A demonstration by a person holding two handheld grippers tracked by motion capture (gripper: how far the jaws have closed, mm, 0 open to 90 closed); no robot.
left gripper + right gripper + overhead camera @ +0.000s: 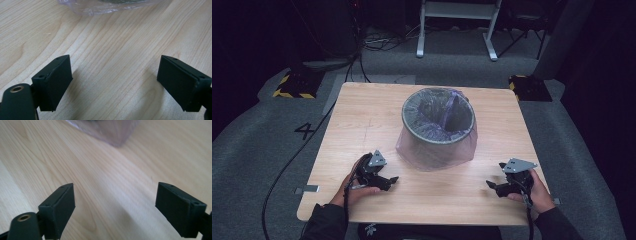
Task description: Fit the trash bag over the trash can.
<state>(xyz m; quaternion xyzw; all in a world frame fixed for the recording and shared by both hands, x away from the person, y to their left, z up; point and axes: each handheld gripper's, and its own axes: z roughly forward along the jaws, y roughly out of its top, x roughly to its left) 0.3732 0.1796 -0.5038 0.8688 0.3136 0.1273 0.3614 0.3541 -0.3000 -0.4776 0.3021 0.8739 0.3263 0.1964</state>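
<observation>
A grey round bin (438,122) stands at the middle of the wooden table (357,125), lined with a thin purple plastic bag (417,150) that drapes over its rim and down its outside. My left gripper (393,181) rests low on the table, front left of the bin, open and holding nothing. My right gripper (490,186) rests at the front right, also open and holding nothing. In the left gripper view the bag's edge (100,7) lies just beyond the wide-apart jaws. The right gripper view shows the bag's corner (115,135) farther ahead.
The table stands on grey carpet. Black cables (292,160) trail across the floor at the left. A white metal frame (457,25) stands behind the table, and yellow-black striped blocks (294,85) sit at the far corners.
</observation>
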